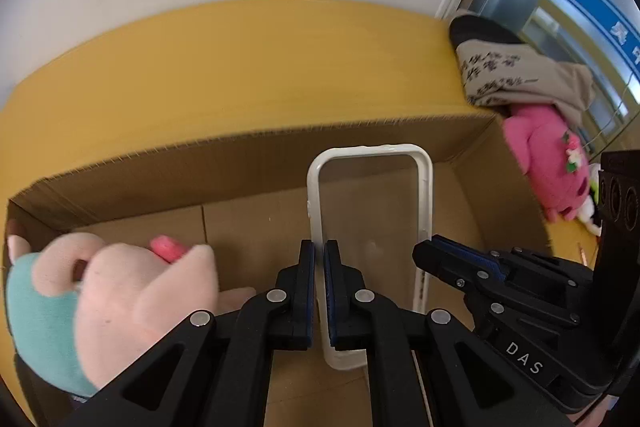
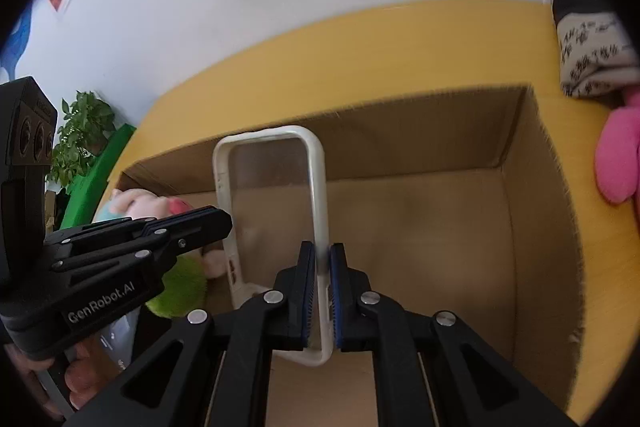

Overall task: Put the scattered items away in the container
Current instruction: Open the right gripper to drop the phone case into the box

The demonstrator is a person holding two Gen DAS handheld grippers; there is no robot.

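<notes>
Both grippers clamp one clear, white-rimmed phone case (image 1: 370, 251) over the cardboard box (image 1: 256, 163): left gripper (image 1: 319, 291) on its left rim, right gripper (image 2: 322, 297) on its right rim. Plush toy (image 1: 100, 291) inside is partly hidden. Pink plush (image 1: 548, 163) outside is cut off.

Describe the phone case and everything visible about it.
The phone case is a clear back panel framed by a white bumper, seemingly plastic, with no phone in it. It is held roughly upright above the cardboard box. The left gripper clamps one long edge and the right gripper the other.
</notes>
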